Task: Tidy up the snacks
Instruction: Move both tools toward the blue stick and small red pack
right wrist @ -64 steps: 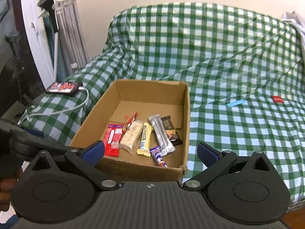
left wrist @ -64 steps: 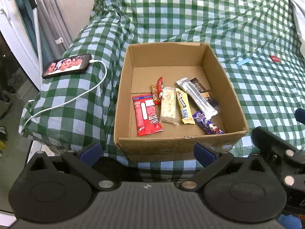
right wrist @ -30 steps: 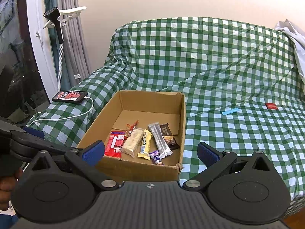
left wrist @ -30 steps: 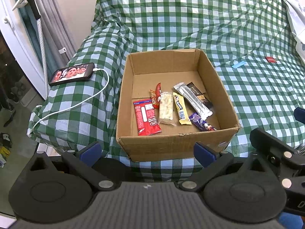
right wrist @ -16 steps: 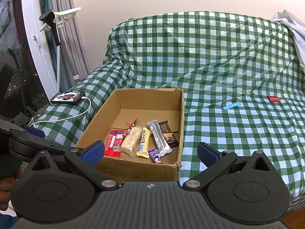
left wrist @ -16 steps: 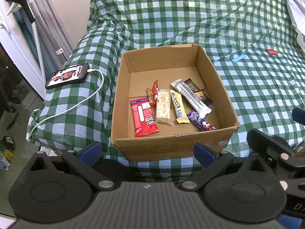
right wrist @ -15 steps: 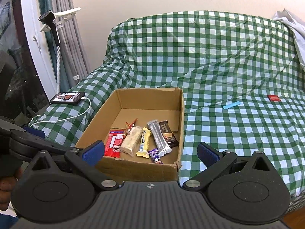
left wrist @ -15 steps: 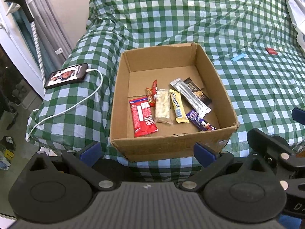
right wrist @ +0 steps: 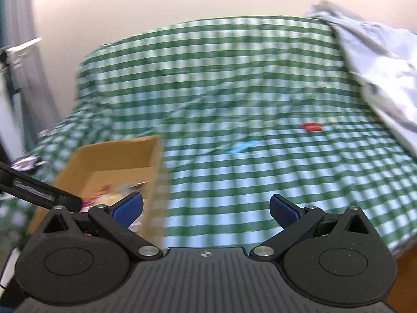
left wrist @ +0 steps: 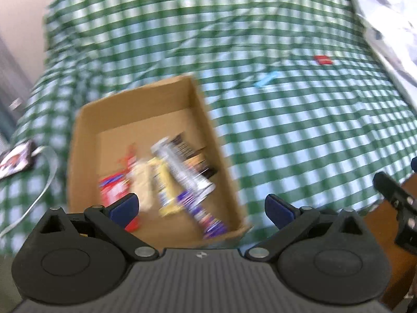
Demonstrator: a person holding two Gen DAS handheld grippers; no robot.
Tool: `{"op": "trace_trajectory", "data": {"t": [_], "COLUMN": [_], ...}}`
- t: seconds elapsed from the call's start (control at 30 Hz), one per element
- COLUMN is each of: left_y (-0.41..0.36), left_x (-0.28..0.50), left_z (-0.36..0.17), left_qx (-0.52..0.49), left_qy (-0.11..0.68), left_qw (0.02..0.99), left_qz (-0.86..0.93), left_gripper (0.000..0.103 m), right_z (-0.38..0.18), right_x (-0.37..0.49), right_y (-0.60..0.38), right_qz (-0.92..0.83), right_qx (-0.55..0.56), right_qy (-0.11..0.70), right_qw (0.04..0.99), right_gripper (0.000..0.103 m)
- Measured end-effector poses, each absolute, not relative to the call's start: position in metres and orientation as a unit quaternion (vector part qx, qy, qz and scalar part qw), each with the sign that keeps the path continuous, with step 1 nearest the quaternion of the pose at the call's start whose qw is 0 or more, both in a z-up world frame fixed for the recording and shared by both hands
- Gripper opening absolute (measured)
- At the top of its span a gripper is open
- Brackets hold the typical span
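Note:
An open cardboard box (left wrist: 211, 130) sits on the green checked bed cover and holds several snack bars: a red pack (left wrist: 113, 187), a pale bar (left wrist: 142, 180), a yellow bar (left wrist: 163, 182), a silver bar (left wrist: 182, 167), a dark bar (left wrist: 194, 156) and a purple bar (left wrist: 206, 219). The box shows at lower left in the right wrist view (right wrist: 146, 156). My left gripper (left wrist: 200, 206) is open and empty above the box's near edge. My right gripper (right wrist: 206, 206) is open and empty over the cover. Both views are motion-blurred.
A small red packet (left wrist: 323, 60) (right wrist: 311, 127) and a light blue strip (left wrist: 267, 78) (right wrist: 242, 147) lie on the cover to the right. A phone (left wrist: 15, 159) with a white cable lies left of the box. A pale sheet (right wrist: 378, 62) drapes at far right.
Both grippers have swung to the right, so the box has shifted left in both views. The red packet and blue strip are nearer the centre. Both grippers stay open.

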State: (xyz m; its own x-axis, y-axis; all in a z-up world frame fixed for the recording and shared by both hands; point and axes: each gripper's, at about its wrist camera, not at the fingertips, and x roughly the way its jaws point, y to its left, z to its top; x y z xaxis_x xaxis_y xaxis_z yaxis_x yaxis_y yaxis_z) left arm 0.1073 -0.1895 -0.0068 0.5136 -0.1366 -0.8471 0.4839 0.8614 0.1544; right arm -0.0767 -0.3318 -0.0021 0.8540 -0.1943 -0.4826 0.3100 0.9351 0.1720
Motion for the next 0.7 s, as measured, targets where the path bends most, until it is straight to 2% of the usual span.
{"op": "trace_trajectory", "data": {"t": [0.17,0.37,0.7], "left_y": [-0.269,-0.365,-0.464], "left_x": [0.153,0.232,0.388], "left_z": [-0.024,-0.073,-0.184], "left_qx": [0.210,0.231,0.210], "left_qy": [0.453,0.452,0.496], "left_qw": [0.833,0.817,0.794], "left_qz": [-0.241,-0.274,-0.281], "left_gripper": [0.103,0.103,0.103], "right_z": [-0.006,-0.032,-0.124], "right_x": [-0.072,-0.006,0.145], "right_y": [-0.427,-0.522,-0.687], "right_qz": [-0.194,-0.236,-0.268], "right_qx": [0.127,0.142,0.163], "right_qy": [0.224,0.204,0.237], "right_qw": [0.947,0.940,0.919], "right_gripper": [0.102,0.102,0.102]}}
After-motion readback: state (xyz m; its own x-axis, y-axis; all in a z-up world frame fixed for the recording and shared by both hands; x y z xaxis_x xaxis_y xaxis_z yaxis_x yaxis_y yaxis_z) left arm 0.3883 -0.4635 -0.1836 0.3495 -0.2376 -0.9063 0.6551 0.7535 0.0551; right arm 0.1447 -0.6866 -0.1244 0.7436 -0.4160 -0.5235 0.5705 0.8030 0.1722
